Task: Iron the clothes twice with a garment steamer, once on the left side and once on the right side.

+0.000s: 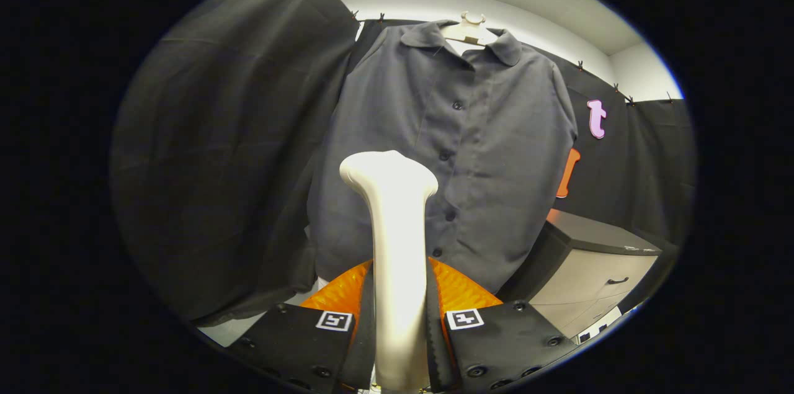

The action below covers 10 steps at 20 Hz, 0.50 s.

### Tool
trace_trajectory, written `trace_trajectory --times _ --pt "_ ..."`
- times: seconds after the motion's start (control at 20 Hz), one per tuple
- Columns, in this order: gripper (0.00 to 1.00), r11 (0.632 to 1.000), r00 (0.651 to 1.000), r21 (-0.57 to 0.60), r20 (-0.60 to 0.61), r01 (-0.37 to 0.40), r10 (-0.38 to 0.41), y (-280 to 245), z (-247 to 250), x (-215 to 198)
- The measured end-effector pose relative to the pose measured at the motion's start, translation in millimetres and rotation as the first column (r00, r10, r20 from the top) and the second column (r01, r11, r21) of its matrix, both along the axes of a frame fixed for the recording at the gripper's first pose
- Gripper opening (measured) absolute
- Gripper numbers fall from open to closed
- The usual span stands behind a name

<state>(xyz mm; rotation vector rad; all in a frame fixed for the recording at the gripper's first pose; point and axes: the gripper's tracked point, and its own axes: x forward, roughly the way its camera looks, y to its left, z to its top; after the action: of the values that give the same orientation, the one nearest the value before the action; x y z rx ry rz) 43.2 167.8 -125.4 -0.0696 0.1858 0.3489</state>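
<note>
Gripper view. My claw [400, 326] sits at the bottom centre of the frame, its two fingers [298, 344] closed onto the handle of the garment steamer [397, 245], one pressing on each side with no gap showing. The steamer's pale body rises straight up from between them and ends in a wider, rounded head at mid-frame. Beyond that head, filling the centre and upper centre, hangs the dark grey shirt [471, 152], front toward me, buttoned down its placket, collar at top. The steamer head overlaps the shirt's lower left front as seen here; whether it touches the cloth I cannot tell. The shirt hangs from a white hanger [471, 28] at upper centre. Black cloth [223, 164] drapes the booth's wall at left and behind. At lower right stands a grey cabinet [595, 264] with a drawer handle.
</note>
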Motion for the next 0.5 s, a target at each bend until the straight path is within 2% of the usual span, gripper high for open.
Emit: trace_trajectory --times 0.25,0.5 --pt "0.41 0.999 0.997 0.024 0.070 0.035 -0.037 -20.8 51.3 -0.5" --pt "0.41 0.997 0.991 0.043 0.114 0.062 -0.066 -41.0 81.7 -0.9"
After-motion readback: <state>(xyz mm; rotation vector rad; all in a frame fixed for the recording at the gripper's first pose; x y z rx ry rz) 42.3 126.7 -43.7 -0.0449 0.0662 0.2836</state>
